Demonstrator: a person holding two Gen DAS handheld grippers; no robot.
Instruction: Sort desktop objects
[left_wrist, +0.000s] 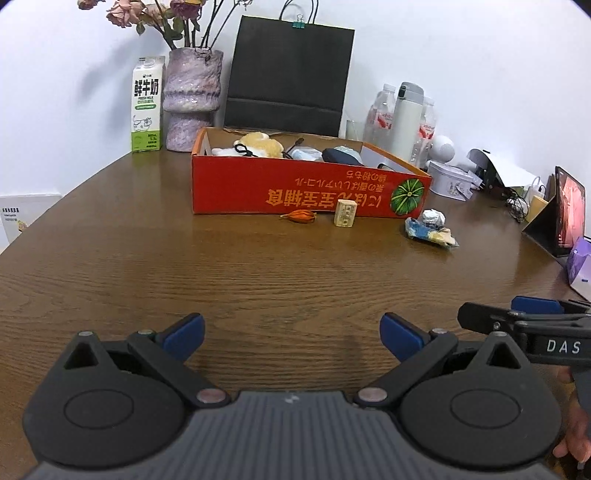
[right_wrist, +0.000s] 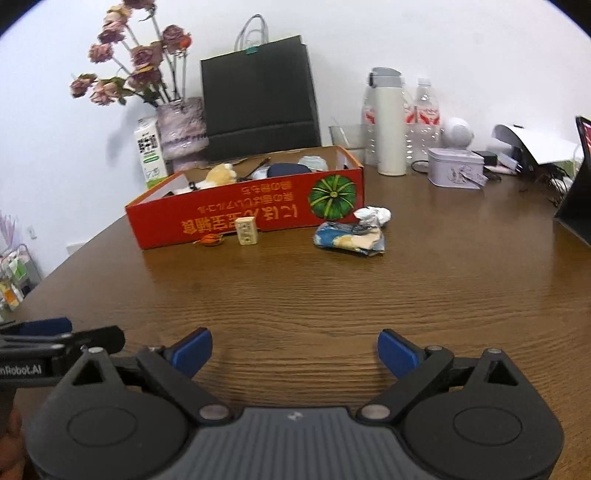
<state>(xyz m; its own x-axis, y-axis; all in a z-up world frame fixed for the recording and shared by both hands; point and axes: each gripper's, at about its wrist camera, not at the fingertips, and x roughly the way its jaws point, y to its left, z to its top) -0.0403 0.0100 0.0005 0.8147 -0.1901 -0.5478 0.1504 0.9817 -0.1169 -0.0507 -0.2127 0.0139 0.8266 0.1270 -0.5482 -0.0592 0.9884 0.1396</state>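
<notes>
Both grippers, left (left_wrist: 291, 334) and right (right_wrist: 294, 349), low over table (right_wrist: 332, 295), spread wide, empty.

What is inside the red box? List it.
Inside the red box: a tan plush toy, a dark blue case, pale bluish items. The front wall hides the bottom.

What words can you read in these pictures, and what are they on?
"鲜牛奶": milk carton; its smaller print is too small.
"DAS": right gripper, on its side.
"nRobot.AI": left gripper, cut off at the picture's edge.
Red box: orange writing, upside down, unreadable.
Wooden block: marks blurred.
</notes>
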